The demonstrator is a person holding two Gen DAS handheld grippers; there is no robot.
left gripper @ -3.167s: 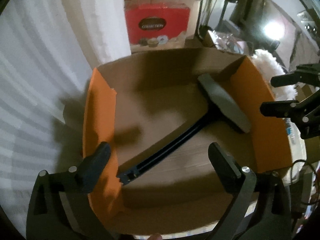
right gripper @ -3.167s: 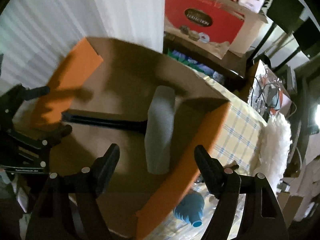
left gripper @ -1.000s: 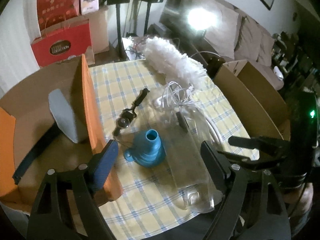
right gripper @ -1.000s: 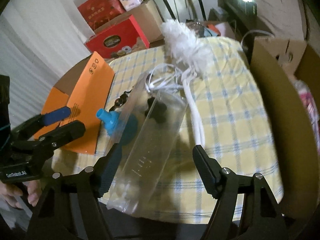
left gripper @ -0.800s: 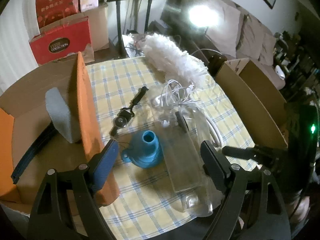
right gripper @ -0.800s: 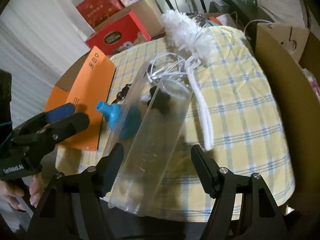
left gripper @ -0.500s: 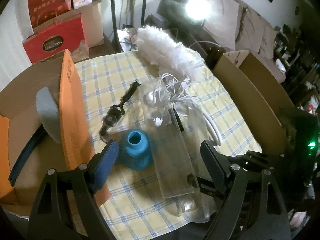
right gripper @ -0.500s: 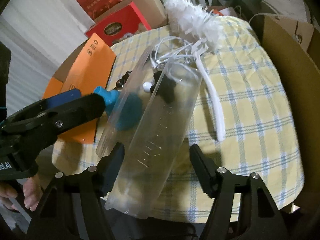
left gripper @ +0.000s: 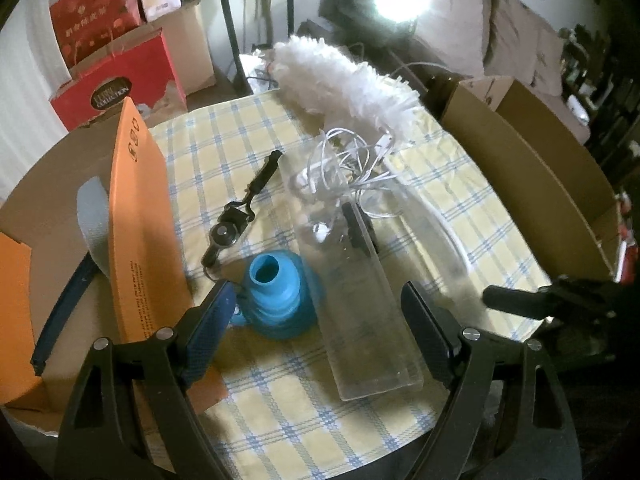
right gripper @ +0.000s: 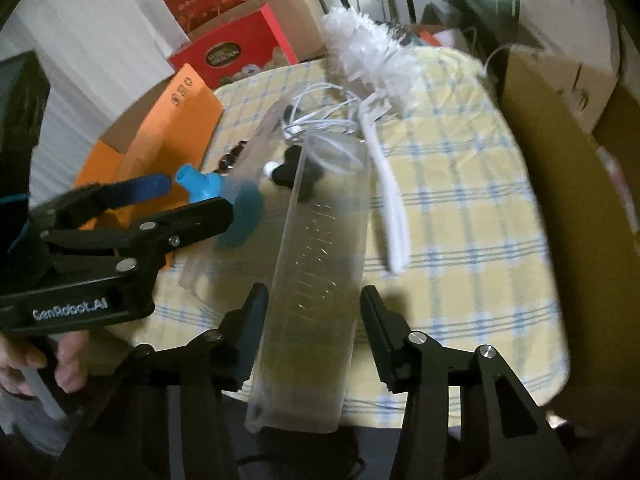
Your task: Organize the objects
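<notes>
**Both grippers spread wide over a cluttered checked tablecloth**

The left gripper [left gripper: 316,312] hangs above the near edge of the table [left gripper: 472,196] with its jaws wide apart and nothing between them in contact. Just ahead of its left finger sits a blue funnel-shaped piece [left gripper: 276,292], spout upward, on the yellow-and-blue checked cloth. Ahead of its right finger lies a long clear plastic container [left gripper: 360,304], running away from the gripper; a tangle of white cable [left gripper: 344,164] and a small black item lie in its far end. Beyond the funnel, further ahead, a black strap-like gadget [left gripper: 236,216] lies on the cloth. To the gripper's left stands an open cardboard box with orange flaps [left gripper: 136,208], holding a grey-headed tool with a dark handle [left gripper: 92,208]. Far ahead and slightly right, a white fluffy duster [left gripper: 340,80] rests on the table, its white handle trailing back beside the container.

The right gripper [right gripper: 312,320] is also fully spread, its two fingers flanking the near end of the clear plastic container [right gripper: 320,264]; whether either pad touches the wall cannot be told. To its left the left gripper [right gripper: 180,204] appears side-on, with the blue piece [right gripper: 212,196] at its tips. A second brown cardboard box [right gripper: 560,168] stands to the right of the right gripper, off the table's edge.
</notes>
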